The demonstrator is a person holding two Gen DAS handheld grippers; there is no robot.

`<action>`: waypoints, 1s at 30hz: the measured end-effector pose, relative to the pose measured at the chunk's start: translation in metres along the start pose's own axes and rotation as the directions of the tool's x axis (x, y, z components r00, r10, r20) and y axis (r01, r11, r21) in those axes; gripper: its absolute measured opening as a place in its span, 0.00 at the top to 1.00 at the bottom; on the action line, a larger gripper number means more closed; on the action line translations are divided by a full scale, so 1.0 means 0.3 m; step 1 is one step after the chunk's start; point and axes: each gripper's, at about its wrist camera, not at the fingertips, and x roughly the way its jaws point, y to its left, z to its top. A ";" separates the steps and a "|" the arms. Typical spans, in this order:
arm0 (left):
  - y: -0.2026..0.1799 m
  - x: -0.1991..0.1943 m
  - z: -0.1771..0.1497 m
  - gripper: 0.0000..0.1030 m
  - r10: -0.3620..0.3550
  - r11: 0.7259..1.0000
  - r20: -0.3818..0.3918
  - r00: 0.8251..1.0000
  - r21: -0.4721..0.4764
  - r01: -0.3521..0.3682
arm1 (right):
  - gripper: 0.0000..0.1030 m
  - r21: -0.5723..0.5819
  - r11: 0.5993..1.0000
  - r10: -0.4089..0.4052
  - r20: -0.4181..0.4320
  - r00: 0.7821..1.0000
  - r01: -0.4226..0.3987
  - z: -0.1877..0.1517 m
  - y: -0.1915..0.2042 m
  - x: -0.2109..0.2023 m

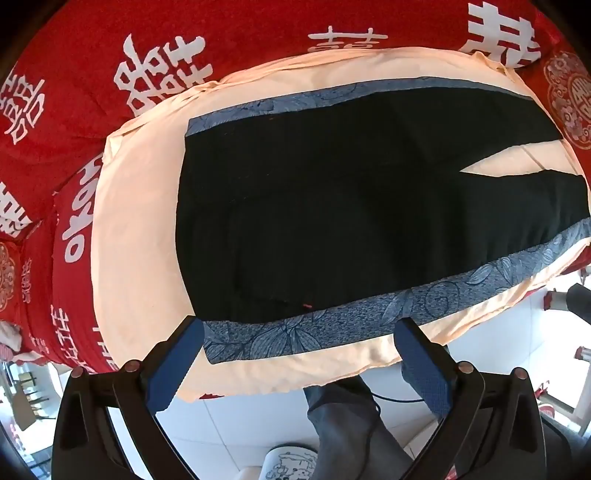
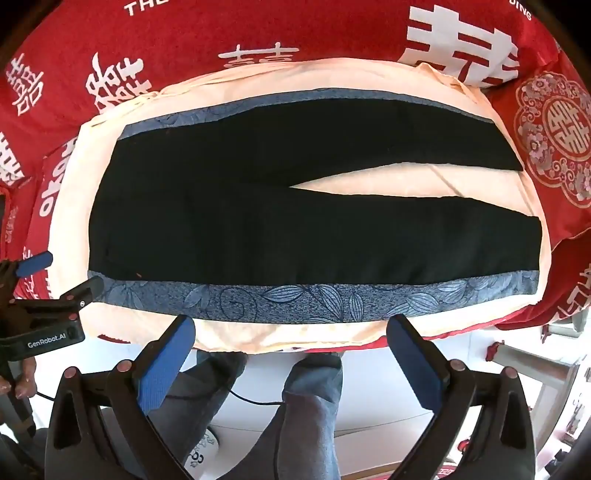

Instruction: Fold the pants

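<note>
Pants [image 2: 258,206] lie flat on the cream sheet [image 2: 236,336], long axis left-right, waist left, legs right. My left tongs [image 1: 299,347] and right tongs [image 2: 291,339] both hang spread and empty at the near hem; left sits nearer the waist.

The pants [image 2: 229,206] are plain black with a blue-grey side stripe [image 2: 295,299] covered in a darker blue leaf print. Under them is a pale peach cloth [image 1: 140,229], and under that a bright red cover [image 2: 332,33] with big white characters and a round ornate medallion [image 2: 561,129]. Both claws are black with blue pads [image 2: 166,362]. Floor tiles [image 1: 229,424] are white.
</note>
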 end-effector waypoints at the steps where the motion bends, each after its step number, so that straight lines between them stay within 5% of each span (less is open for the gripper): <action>1: -0.002 0.000 0.002 0.00 0.000 1.000 -0.001 1.000 0.002 0.000 | 0.00 -0.003 1.000 -0.001 0.001 1.000 0.001 -0.002 0.000 -0.001; 30: -0.037 -0.020 0.073 0.00 0.005 0.998 0.036 0.999 0.061 -0.007 | 0.00 -0.038 0.999 -0.016 0.066 0.998 0.019 0.019 0.012 -0.032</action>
